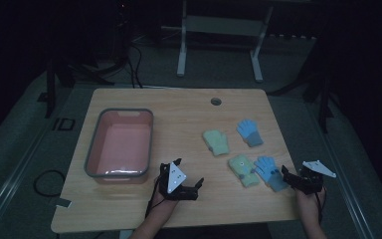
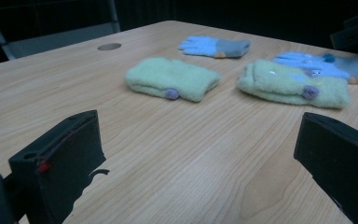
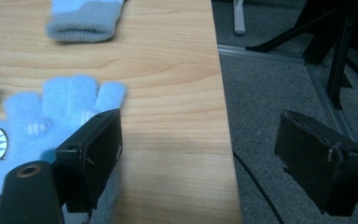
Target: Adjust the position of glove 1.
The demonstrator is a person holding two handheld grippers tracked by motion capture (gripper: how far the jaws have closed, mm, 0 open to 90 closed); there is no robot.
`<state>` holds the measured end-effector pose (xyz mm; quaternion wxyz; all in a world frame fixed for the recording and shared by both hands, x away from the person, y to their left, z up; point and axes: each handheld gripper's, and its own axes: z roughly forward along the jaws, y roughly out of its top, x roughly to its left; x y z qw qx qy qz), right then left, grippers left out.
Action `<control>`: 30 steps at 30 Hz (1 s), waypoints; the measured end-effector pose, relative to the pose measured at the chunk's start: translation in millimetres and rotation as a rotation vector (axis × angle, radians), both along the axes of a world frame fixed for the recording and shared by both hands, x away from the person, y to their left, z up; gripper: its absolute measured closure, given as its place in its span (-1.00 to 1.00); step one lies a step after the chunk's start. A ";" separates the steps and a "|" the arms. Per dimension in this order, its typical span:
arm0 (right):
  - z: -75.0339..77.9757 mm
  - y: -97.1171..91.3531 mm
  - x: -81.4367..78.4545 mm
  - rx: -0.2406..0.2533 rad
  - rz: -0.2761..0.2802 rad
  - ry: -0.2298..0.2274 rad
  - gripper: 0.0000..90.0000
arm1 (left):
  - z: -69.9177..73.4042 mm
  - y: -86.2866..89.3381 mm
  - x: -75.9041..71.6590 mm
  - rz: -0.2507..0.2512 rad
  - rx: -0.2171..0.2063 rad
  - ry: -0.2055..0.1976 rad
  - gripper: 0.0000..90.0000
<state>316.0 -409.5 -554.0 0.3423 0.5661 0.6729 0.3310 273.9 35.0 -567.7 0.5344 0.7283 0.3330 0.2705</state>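
Observation:
Four small knit gloves lie on the right half of the wooden table (image 1: 179, 209). A pale green glove (image 1: 216, 142) (image 2: 172, 79) and a blue glove (image 1: 249, 132) (image 2: 214, 46) (image 3: 86, 18) are farther back. A second green glove (image 1: 243, 170) (image 2: 291, 84) and a second blue glove (image 1: 271, 173) (image 2: 317, 63) (image 3: 42, 121) with a toothy face lie nearer. My left gripper (image 1: 189, 173) (image 2: 198, 126) hovers open over bare wood, pointing at the gloves. My right gripper (image 1: 296, 175) (image 3: 200, 119) is open at the table's right edge, its left jaw over the near blue glove.
A pink basin with a grey rim (image 1: 92, 144) stands empty on the left of the table. A round cable hole (image 1: 216, 101) sits near the far edge. Beyond the right edge is grey carpet (image 3: 279, 93) with stand legs and a cable.

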 end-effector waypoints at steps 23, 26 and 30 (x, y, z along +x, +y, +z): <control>-0.9 0.1 5.1 -0.001 -0.005 0.052 -0.65 | -0.2 -3.9 -3.2 -0.001 0.032 -0.031 -0.97; -1.3 1.1 5.5 -0.009 -0.003 0.062 -0.65 | -0.1 -4.2 -3.4 0.000 0.038 -0.033 -0.97; -1.3 0.2 5.9 0.001 0.002 0.066 -0.65 | 0.0 -3.7 -2.6 0.001 0.035 -0.026 -0.97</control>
